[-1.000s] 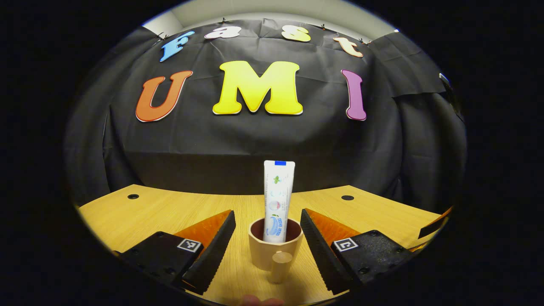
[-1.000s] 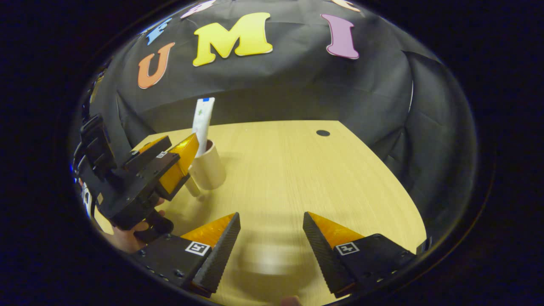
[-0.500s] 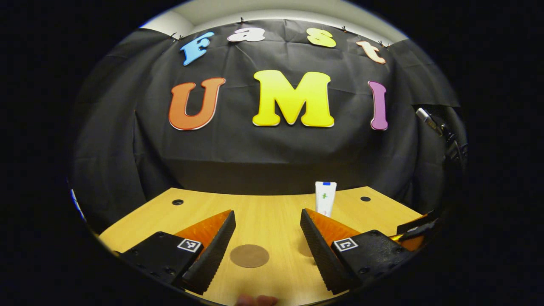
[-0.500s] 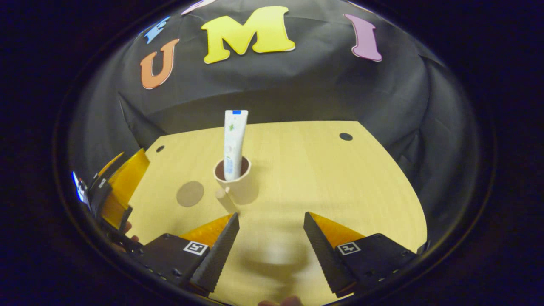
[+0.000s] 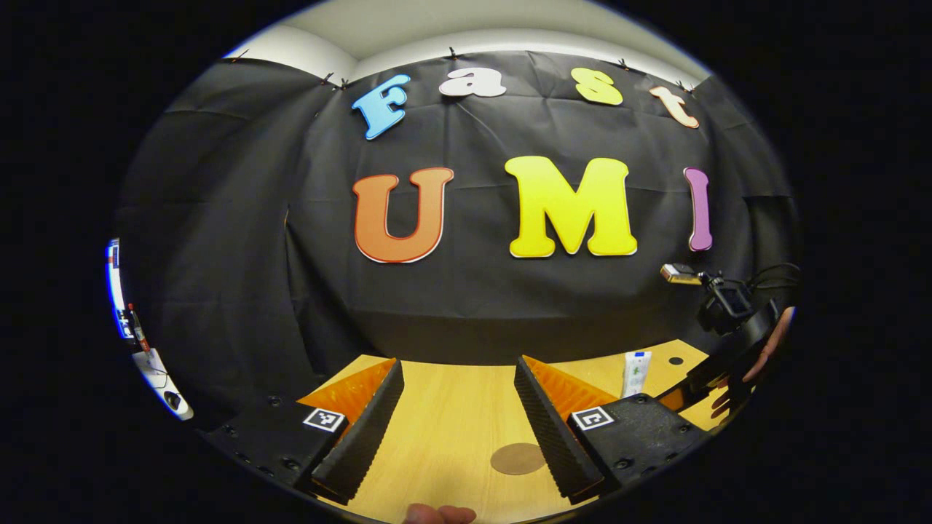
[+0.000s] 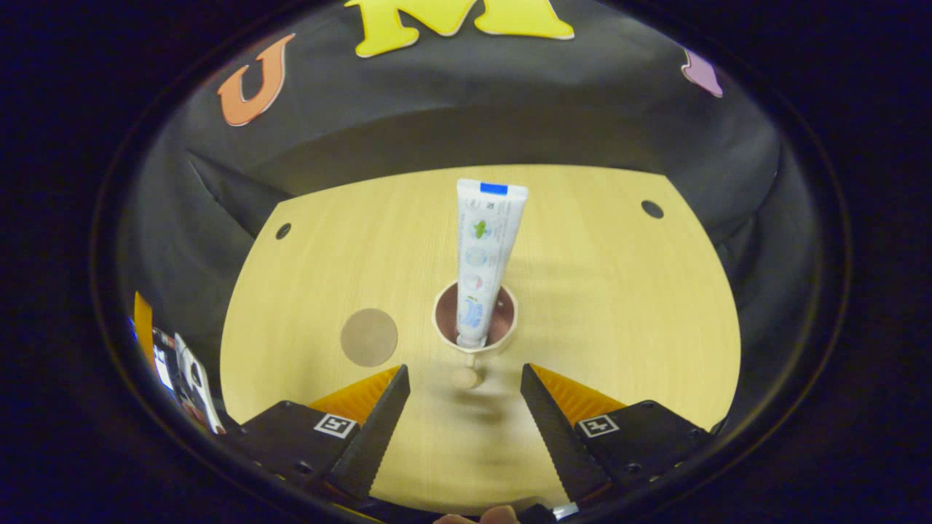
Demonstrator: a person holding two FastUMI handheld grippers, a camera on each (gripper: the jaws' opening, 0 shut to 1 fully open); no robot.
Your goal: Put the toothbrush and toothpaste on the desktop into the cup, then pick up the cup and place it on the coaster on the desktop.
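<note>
A: What lies on the pale wooden bench (image 6: 597, 306)?
B: A beige handled cup (image 6: 475, 327) holding an upright white toothpaste tube (image 6: 482, 255); a round brown coaster (image 6: 369, 337) just beside it.
A: The grippers?
B: Left gripper (image 5: 459, 418) and right gripper (image 6: 464, 422) both gape, empty, before black cloth wall (image 5: 473, 291).

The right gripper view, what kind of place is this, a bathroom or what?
Likely a staged recording booth, not a bathroom: black cloth hangs as the wall behind a bare wooden desktop, where a cup holding toothpaste stands beside a round coaster.
</note>
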